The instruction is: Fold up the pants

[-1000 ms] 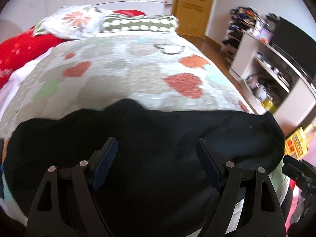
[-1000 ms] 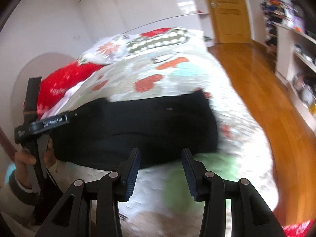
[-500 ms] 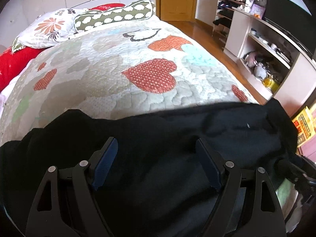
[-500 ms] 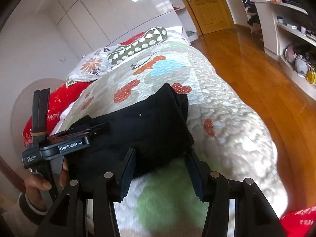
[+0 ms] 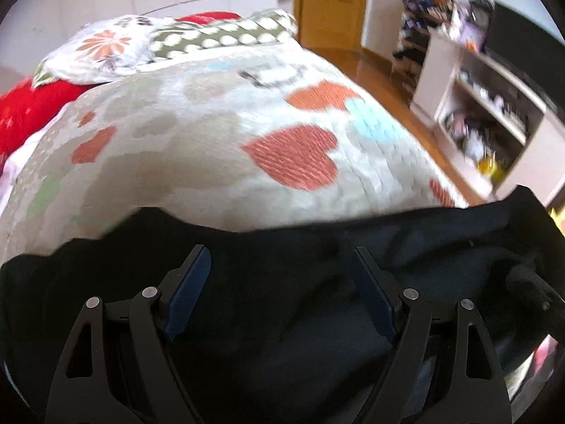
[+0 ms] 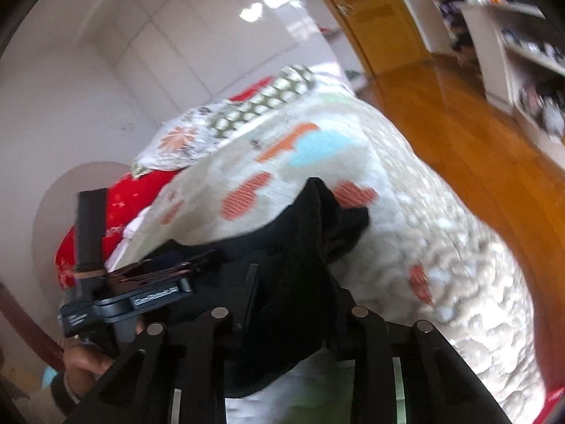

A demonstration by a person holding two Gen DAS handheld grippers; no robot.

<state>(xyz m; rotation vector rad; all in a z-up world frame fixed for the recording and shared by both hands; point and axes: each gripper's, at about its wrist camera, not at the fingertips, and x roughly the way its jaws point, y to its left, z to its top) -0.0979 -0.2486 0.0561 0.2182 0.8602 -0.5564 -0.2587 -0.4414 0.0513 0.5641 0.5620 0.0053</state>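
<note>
Bedroom light falls on a bed with a quilted cover (image 5: pixel 197 148) printed with red and blue hearts. Nearest to me, the black pants (image 5: pixel 282 318) lie across the foot end of this cover, spread from one side to the other. The left gripper (image 5: pixel 279 282) hangs over the middle of the pants with its jaws wide apart; the blue pads (image 5: pixel 187 289) do not press the cloth and nothing is held. At the side near the bed's edge, the right gripper (image 6: pixel 296 304) has a fold of the pants (image 6: pixel 303 247) between its fingers, and its jaws are closing on this bunched cloth, which stands up in a small peak. A hand (image 6: pixel 84 360) holds the handle of the left gripper. Farther back, a flowered pillow (image 5: pixel 99 49) and a spotted pillow (image 5: pixel 226 35) lie at the head of the bed, beside a red blanket (image 5: pixel 24 113). Behind them stand a wooden door (image 5: pixel 332 3), and at the right white shelves (image 5: pixel 494 116) on the wooden floor (image 6: pixel 469 134).
</note>
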